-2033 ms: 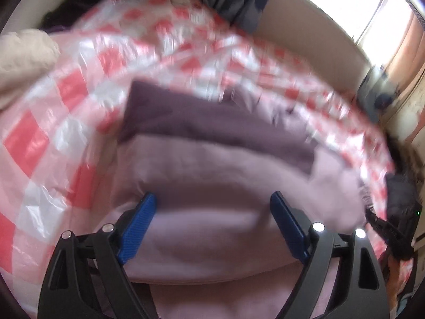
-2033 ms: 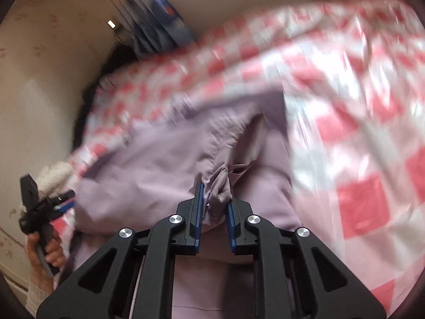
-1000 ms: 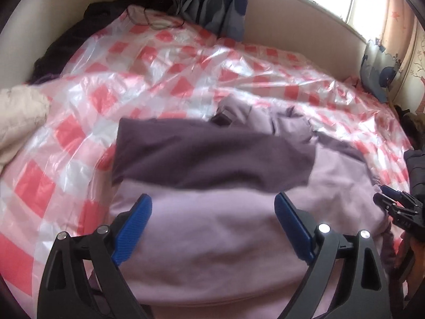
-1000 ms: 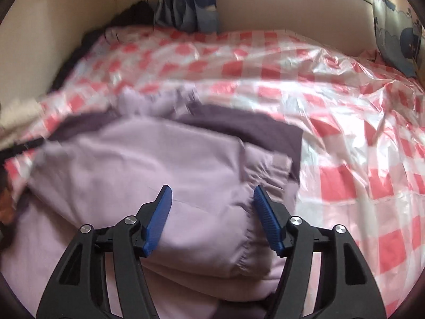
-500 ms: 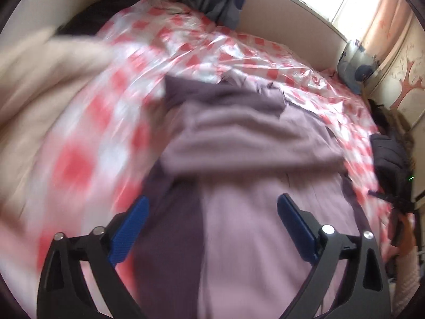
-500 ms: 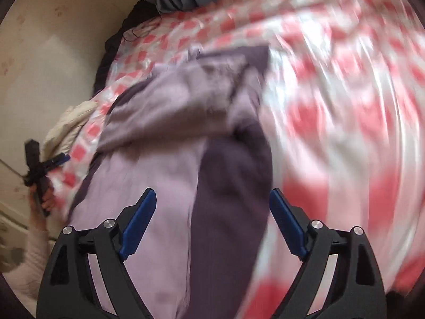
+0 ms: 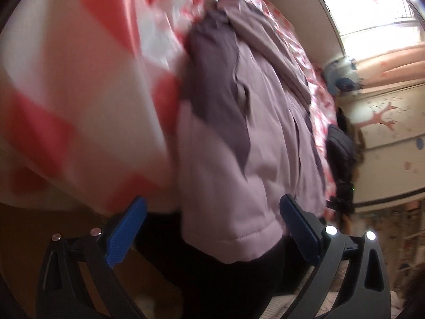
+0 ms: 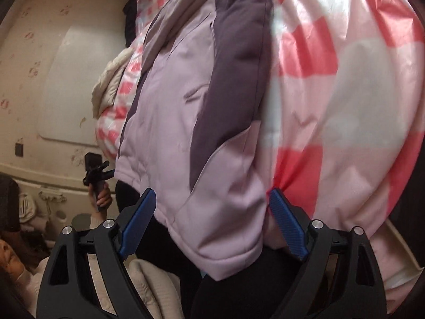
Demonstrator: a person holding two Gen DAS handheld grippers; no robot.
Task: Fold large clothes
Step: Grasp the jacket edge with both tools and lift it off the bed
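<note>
a lilac padded jacket lies lengthwise on the bed's red-checked plastic cover, its hem hanging over the near edge between the wide-open jaws of both the left hand-held gripper and right hand-held gripper, neither gripping.

The jacket is laid on the bed cover, its hem hanging over the cover's near edge. A bundled blanket is set on the cover beyond the jacket's left side, against the wall.
</note>
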